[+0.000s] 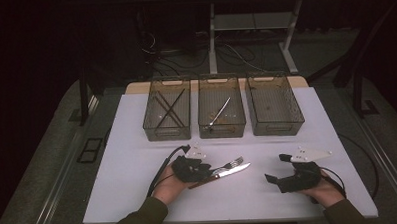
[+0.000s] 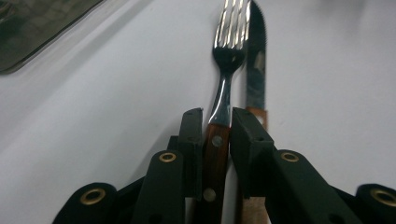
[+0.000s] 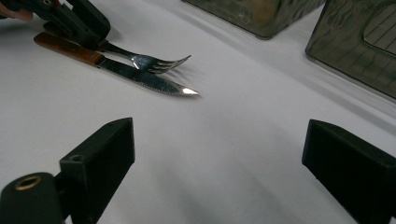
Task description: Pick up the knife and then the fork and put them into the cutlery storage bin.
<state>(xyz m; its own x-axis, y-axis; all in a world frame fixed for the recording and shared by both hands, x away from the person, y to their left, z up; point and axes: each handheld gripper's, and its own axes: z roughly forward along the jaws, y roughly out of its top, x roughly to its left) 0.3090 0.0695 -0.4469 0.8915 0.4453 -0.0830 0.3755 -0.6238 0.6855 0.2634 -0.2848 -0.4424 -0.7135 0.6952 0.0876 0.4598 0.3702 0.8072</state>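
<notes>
Left fingers clench the fork; a knife lies touching beside it. Right fingers gape, released, over bare white counter. Three bins beyond.

High view looks down; both close gripper views share the fork beside the knife.

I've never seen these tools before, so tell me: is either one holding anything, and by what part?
The left gripper holds the fork by its wooden handle, beside the knife on the table. The right gripper holds nothing; its jaws stand open.
</notes>
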